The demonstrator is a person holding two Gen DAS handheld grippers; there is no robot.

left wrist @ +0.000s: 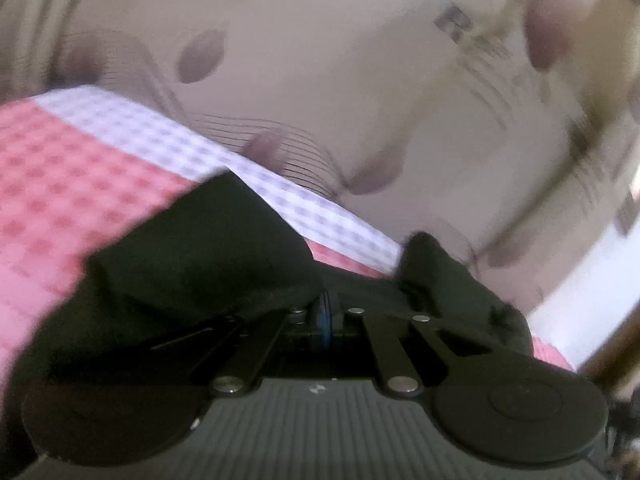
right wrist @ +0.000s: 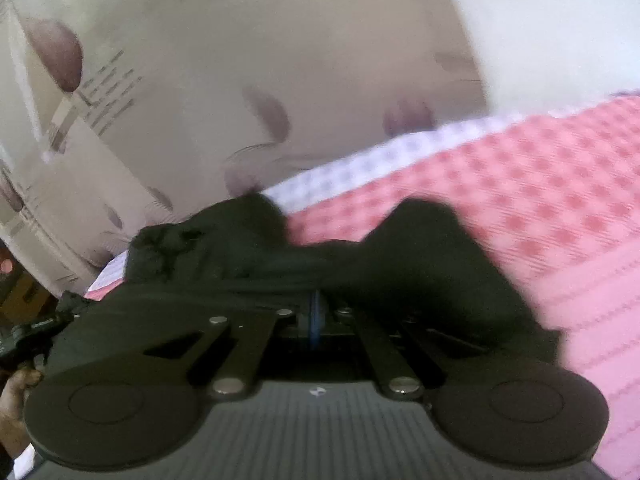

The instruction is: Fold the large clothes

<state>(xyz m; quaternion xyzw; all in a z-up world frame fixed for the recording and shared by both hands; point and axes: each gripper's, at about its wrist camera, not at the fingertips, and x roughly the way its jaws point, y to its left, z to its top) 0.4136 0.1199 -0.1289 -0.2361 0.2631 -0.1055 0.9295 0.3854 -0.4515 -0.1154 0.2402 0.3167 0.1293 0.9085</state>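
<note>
In the left wrist view, the left gripper point(left wrist: 325, 312) is seen with its jaws pressed together on the black garment point(left wrist: 200, 248), which is bunched on both sides of them. Ahead of the jaws, the pink checked bedspread point(left wrist: 80, 168) ends in a white checked border point(left wrist: 160, 128), with the patterned wall point(left wrist: 320, 60) beyond (blurred). In the right wrist view, the right gripper point(right wrist: 316, 312) is likewise clamped on the garment point(right wrist: 420, 248). Open bedspread point(right wrist: 540, 208) is left to the right of the jaws; its border point(right wrist: 380, 160) runs ahead.
</note>
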